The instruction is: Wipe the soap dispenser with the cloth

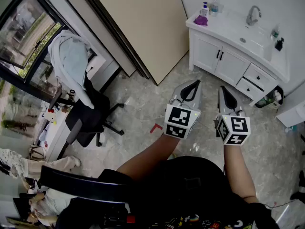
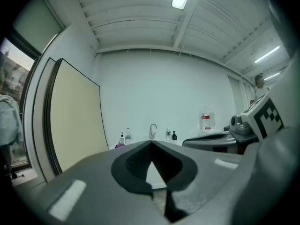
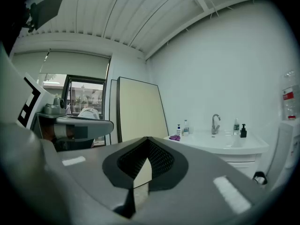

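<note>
A white pump soap dispenser point(image 1: 204, 8) stands at the left end of the white vanity top point(image 1: 228, 25), with a purple cloth point(image 1: 200, 20) lying just in front of it. A black pump bottle point(image 1: 279, 44) stands at the right end, past the faucet point(image 1: 252, 14). My left gripper point(image 1: 195, 83) and right gripper point(image 1: 223, 88) hang side by side over the floor, well short of the vanity, both shut and empty. The left gripper view shows the dispenser point(image 2: 122, 138) and cloth point(image 2: 119, 145) far off. In the right gripper view the dispenser point(image 3: 178, 130) and cloth point(image 3: 175, 137) are also distant.
A water bottle point(image 1: 215, 5) stands beside the white dispenser. A large beige board point(image 1: 143, 23) leans against the wall left of the vanity. An office chair draped with a white garment point(image 1: 71, 61) is at the left. A bin point(image 1: 267, 99) sits right of the cabinet.
</note>
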